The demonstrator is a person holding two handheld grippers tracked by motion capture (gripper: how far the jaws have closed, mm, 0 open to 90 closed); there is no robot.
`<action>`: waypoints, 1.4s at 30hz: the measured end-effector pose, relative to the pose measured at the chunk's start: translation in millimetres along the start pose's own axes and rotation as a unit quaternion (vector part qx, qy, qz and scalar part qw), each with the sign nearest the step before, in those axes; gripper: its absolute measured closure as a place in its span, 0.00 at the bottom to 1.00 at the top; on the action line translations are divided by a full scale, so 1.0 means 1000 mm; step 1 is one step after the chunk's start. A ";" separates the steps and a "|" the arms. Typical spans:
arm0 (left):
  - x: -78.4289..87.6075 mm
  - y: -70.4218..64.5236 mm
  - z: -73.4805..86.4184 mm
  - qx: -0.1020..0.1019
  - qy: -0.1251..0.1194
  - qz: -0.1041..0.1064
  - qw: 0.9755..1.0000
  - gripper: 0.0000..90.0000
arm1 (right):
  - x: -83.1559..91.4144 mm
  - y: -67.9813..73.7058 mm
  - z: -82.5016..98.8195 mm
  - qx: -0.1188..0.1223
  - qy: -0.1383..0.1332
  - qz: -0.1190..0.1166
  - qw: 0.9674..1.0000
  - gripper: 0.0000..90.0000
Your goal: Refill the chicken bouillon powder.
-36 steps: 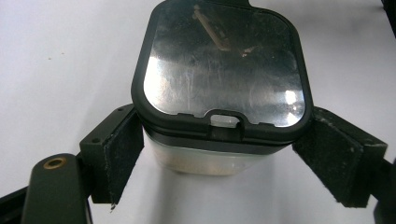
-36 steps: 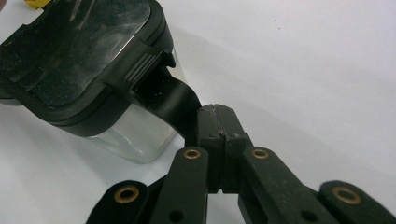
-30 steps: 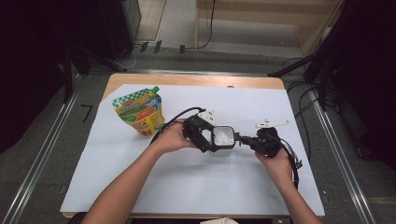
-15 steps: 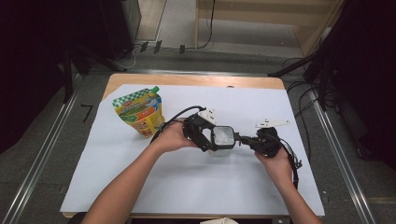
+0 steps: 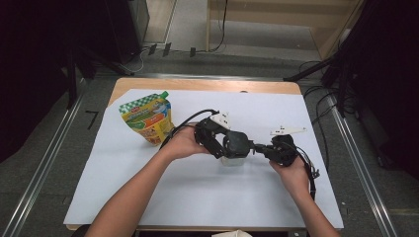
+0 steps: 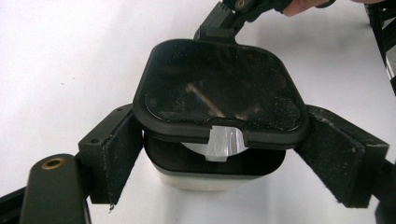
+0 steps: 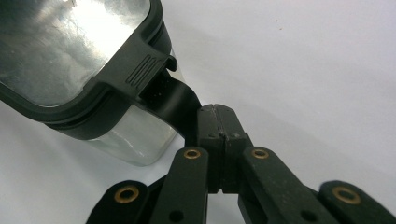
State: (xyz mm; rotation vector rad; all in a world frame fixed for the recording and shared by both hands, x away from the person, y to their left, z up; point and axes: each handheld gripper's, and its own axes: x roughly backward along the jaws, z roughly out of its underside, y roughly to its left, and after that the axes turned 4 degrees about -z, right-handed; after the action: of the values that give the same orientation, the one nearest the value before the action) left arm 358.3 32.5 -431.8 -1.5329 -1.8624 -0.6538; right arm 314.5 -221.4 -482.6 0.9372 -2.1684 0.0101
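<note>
From above, the box point(image 5: 233, 159) sits mid-table between the two grippers. The left gripper point(image 5: 223, 147) comes at it from the left, its fingers spread either side of the body. The right gripper point(image 5: 257, 148) meets it from the right, fingertips at the lid's edge. A pouch point(image 5: 147, 118) stands well clear, off beyond the left hand point(image 5: 184, 143).

In the left gripper view, the box is right between the fingers point(image 6: 122, 149). They bracket its clear body just below the dark lid point(image 6: 219, 95). The pads look to rest against the side walls, though I can't tell how hard they press. The lid is tilted up at the near side, with a gap under its rim. The right gripper point(image 6: 219, 29) reaches in at the far edge.

In the right gripper view, the fingertips point(image 7: 219, 122) are closed flat together on the thin black strap point(image 7: 172, 100) that hangs from the lid's latch point(image 7: 133, 65). The box body point(image 7: 133, 135) lies just beyond the tips.

The box looks light and stiff, with smooth, likely slippery walls; I'd expect it to skate on the table point(image 5: 188, 197) if not held. The body's flat sides suit a steadying grip, and the strap is the natural pull point for the lid.
</note>
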 end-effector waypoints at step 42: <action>-0.015 -0.014 -0.064 0.045 -0.013 0.095 0.994 0.88 | 0.000 0.001 0.002 -0.001 -0.001 -0.010 1.000 1.00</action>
State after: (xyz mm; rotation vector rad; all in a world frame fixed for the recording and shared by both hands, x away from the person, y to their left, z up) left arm 356.1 -26.2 -399.5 -1.6406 -1.7152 -0.4581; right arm 312.6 -221.1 -483.2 0.9564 -2.1603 -0.0032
